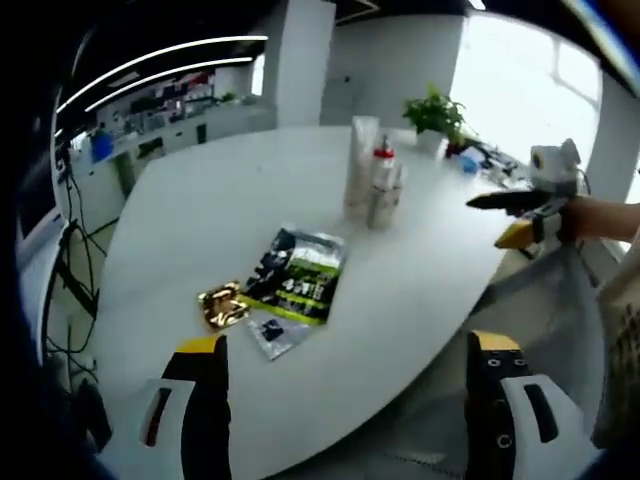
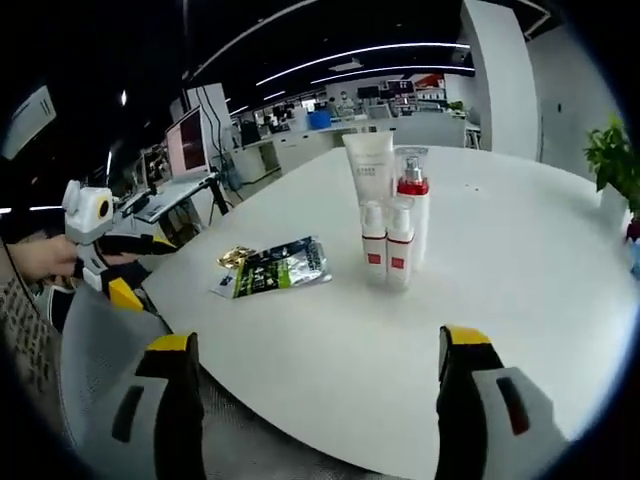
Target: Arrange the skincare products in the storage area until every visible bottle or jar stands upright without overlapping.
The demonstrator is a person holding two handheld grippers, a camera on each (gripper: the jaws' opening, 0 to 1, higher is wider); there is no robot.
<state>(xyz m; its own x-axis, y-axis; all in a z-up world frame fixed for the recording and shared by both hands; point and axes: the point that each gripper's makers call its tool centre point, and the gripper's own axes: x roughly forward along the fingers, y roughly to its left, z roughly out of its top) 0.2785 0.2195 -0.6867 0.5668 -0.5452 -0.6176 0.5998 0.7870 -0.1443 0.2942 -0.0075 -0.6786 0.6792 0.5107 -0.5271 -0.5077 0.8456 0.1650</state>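
Presently upright and clustered mid-worktop: bottles touching the tube, dead ahead of the released right claw and nearer it than the released left claw, with flat sachets lying nearer the latter.

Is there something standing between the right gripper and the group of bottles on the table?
Nothing visible does. In the right gripper view, bare white table lies between the open right gripper and the bottles. The sachets lie off to the side, out of that path.
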